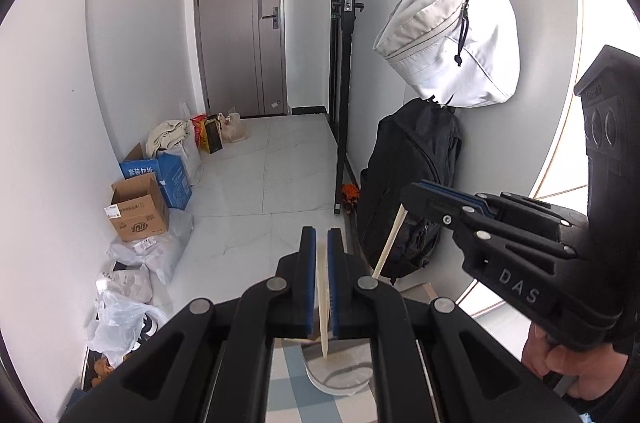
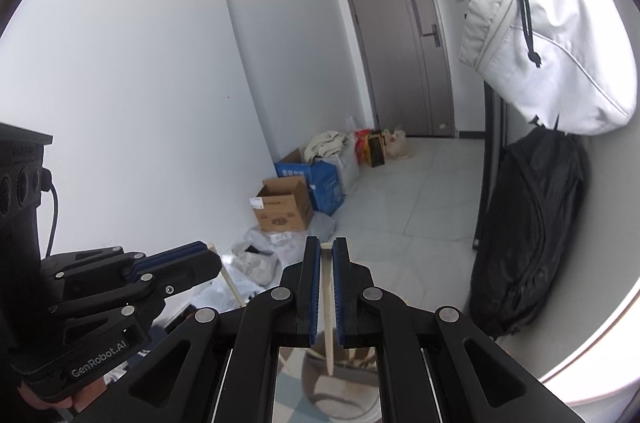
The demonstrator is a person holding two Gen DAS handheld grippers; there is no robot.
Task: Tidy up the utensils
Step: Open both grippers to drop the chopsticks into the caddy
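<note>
While raised over the holder (image 1: 340, 379), left gripper (image 1: 322, 239) clamped on one chopstick (image 1: 322, 303), tip hanging above the rim. Right gripper (image 2: 326, 247) likewise closed on second chopstick (image 2: 327, 307), above same holder.

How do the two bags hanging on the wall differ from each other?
The white bag is pale; the black backpack is dark. The white bag hangs higher, from black straps; the backpack hangs below it, reaching nearly to the floor. The white bag is a wide, curved sling shape; the backpack is tall and upright. Both hang against the same wall beside the dark door frame.
</note>
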